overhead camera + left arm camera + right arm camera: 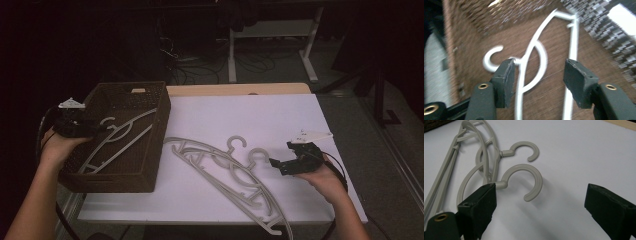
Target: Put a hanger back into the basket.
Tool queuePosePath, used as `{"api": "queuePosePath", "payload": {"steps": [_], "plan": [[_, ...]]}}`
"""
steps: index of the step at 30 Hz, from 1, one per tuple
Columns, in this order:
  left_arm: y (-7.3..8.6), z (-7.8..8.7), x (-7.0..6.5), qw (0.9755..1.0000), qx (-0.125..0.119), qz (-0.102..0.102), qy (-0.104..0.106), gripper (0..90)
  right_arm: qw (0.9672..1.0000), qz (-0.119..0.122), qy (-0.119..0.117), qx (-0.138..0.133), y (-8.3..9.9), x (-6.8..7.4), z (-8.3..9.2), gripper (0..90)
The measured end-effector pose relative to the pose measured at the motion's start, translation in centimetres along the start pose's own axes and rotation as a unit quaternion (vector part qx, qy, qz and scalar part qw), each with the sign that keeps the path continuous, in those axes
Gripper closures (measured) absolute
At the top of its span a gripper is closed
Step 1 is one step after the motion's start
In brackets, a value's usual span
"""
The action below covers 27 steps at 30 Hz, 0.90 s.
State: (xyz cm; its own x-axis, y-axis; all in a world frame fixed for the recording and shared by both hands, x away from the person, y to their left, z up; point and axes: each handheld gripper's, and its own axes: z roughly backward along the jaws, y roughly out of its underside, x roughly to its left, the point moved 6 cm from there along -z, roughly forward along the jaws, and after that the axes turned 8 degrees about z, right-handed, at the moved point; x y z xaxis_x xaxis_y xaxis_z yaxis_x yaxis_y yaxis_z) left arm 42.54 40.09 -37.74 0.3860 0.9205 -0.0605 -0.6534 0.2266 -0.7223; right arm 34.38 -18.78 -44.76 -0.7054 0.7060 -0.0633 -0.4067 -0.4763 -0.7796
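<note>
Right gripper view puts the nearer hanger's hook (524, 181) just ahead of the released right gripper (541, 202), toward its left jaw, the hanger's long body trailing off left (the left gripper (537, 75), jaws apart, hovers over a hanger (531, 65) in the basket (150, 150)).

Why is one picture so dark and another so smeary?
High view: dim, room behind nearly black, only the white table bright. Left gripper view: motion blur streaks the basket weave and the hanger. Right gripper view: evenly lit and sharp, the nearer hook casting a soft shadow.
</note>
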Motion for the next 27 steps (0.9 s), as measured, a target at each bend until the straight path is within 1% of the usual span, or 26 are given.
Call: {"api": "queuePosePath", "payload": {"steps": [2,4,7,10,12,15,19,20,21,23,24,25,27], "plan": [[-0.5,0.1,-1.1,0.9996,-0.012,-0.003,0.027,37.2,1.0000,0.001,0.000,0.000,0.0,0.0,0.0,10.3],[-1.0,0.2,-2.4,0.9981,-0.022,-0.004,0.057,34.3,1.0000,0.001,-0.001,0.001,0.0,0.0,0.0,10.3],[-1.8,0.3,-4.4,0.9944,-0.039,-0.006,0.098,29.8,1.0000,0.002,-0.002,-0.001,-0.1,0.1,0.0,10.4],[-2.4,0.2,-6.7,0.9900,-0.050,-0.010,0.131,26.6,1.0000,0.004,-0.004,0.001,-0.1,0.2,-0.1,10.4],[-2.7,0.1,-8.3,0.9874,-0.055,-0.016,0.148,24.0,1.0000,0.003,-0.005,0.002,-0.1,0.3,-0.1,10.5],[-3.2,-0.1,-11.2,0.9833,-0.061,-0.034,0.168,22.0,1.0000,0.001,-0.008,0.002,-0.1,0.6,-0.1,11.0],[-3.9,-0.1,-15.2,0.9754,-0.072,-0.054,0.201,21.2,0.9998,-0.003,-0.015,0.010,0.0,1.3,-0.2,11.7],[-4.1,-0.2,-16.1,0.9734,-0.075,-0.058,0.209,21.1,0.9997,-0.004,-0.022,0.013,0.1,1.6,-0.3,11.7],[-4.2,-0.2,-17.0,0.9715,-0.076,-0.063,0.215,20.9,0.9994,-0.003,-0.028,0.019,0.2,2.0,-0.3,11.4],[-4.5,-0.3,-18.9,0.9678,-0.083,-0.071,0.227,20.9,0.9991,0.001,-0.028,0.031,0.4,2.6,-0.5,11.3],[-4.6,-0.4,-19.7,0.9661,-0.084,-0.076,0.232,20.9,0.9989,0.002,-0.034,0.033,0.5,3.0,-0.6,12.2],[-4.6,-0.6,-20.6,0.9651,-0.084,-0.079,0.235,20.9,0.9986,0.000,-0.038,0.037,0.6,3.3,-0.7,12.9],[-4.6,-1.0,-22.2,0.9622,-0.082,-0.091,0.243,20.9,0.9979,0.000,-0.047,0.044,0.7,3.9,-0.9,14.5]]}}
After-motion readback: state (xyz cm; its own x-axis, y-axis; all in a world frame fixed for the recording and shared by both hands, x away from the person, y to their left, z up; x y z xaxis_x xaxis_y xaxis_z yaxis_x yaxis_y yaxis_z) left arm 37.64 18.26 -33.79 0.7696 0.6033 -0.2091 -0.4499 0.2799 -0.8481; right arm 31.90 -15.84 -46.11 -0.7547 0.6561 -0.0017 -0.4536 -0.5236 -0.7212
